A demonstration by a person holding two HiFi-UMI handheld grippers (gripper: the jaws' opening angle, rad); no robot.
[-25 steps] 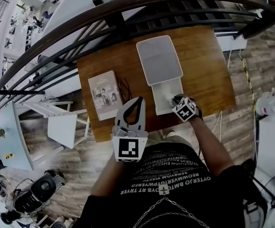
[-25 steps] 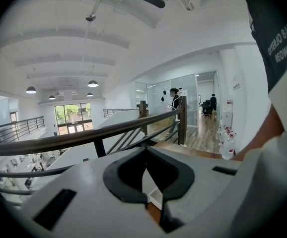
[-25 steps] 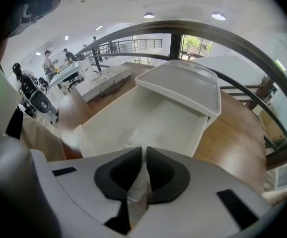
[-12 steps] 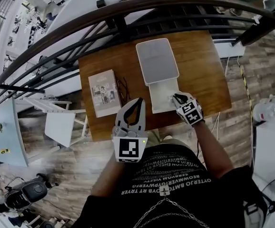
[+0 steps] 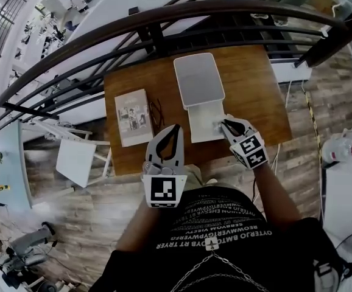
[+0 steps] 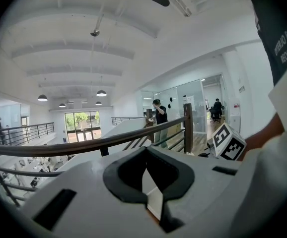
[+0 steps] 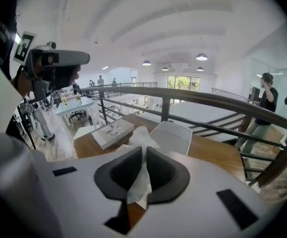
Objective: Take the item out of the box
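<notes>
On the wooden table (image 5: 255, 96) lies a flat white box (image 5: 203, 123), its lid (image 5: 199, 78) folded open to the far side. My right gripper (image 5: 223, 123) is at the box's right edge, shut on a crumpled white tissue sheet (image 7: 139, 138). In the right gripper view the sheet rises between the dark pads (image 7: 163, 175), in front of the lid (image 7: 172, 137). My left gripper (image 5: 177, 128) hovers left of the box by the table's near edge. Its jaws are shut with nothing in them, and the left gripper view shows only a sliver of the box (image 6: 153, 195).
A book (image 5: 133, 117) and a pair of glasses (image 5: 158, 115) lie on the table's left part. A dark curved railing (image 5: 164, 17) runs just behind the table. The floor drops away beyond it. A white stool (image 5: 77, 161) stands left of the table.
My right gripper has drawn back to the right and toward me, from over the box's middle to its right edge. The left gripper has stayed where it was.
</notes>
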